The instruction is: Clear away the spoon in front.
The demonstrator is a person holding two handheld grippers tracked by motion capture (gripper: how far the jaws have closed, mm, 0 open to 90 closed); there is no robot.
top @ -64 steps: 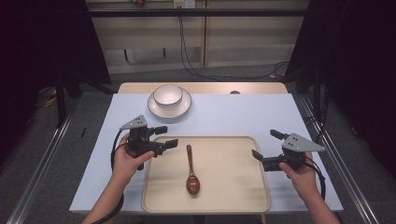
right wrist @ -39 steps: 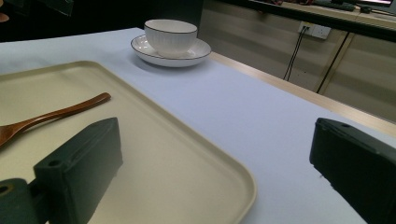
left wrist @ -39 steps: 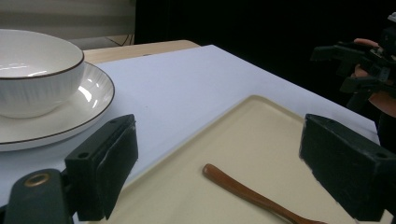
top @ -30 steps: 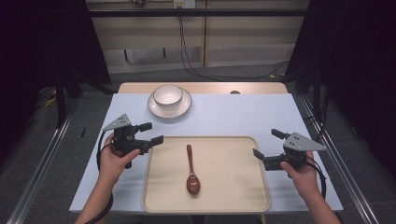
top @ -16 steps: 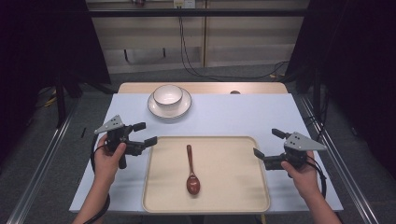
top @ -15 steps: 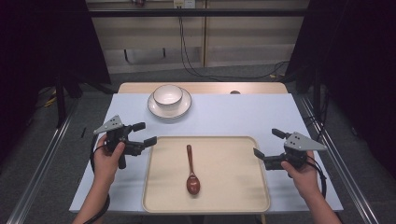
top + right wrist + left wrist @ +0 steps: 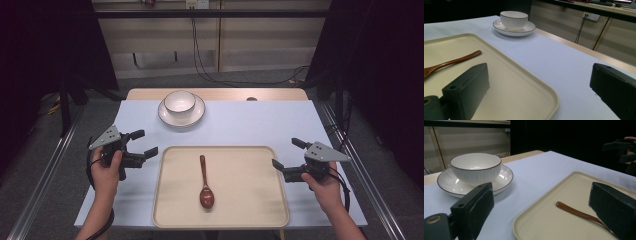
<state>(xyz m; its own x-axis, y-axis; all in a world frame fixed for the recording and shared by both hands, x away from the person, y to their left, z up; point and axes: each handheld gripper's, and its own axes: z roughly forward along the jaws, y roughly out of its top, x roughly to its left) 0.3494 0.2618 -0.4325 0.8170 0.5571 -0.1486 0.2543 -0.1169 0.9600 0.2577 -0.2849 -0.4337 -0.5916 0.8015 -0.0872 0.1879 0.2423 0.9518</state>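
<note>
A brown wooden spoon lies lengthwise in the middle of a beige tray, bowl end toward me. My left gripper hovers just off the tray's left edge. It is open, its jaws have just been opening slightly wider, and nothing is between them. In the left gripper view the spoon lies ahead on the tray, partly behind the right jaw. My right gripper stands open and empty at the tray's right edge. Its own view shows the spoon off to the left.
A white bowl sits on a white saucer at the back of the pale blue table, beyond the tray. A strip of bare wood runs along the table's far edge. Dark curtains stand on both sides.
My left hand has drawn back to the left, away from the tray and spoon, with its jaws a little wider. The right hand, spoon, tray and bowl have stayed put.
</note>
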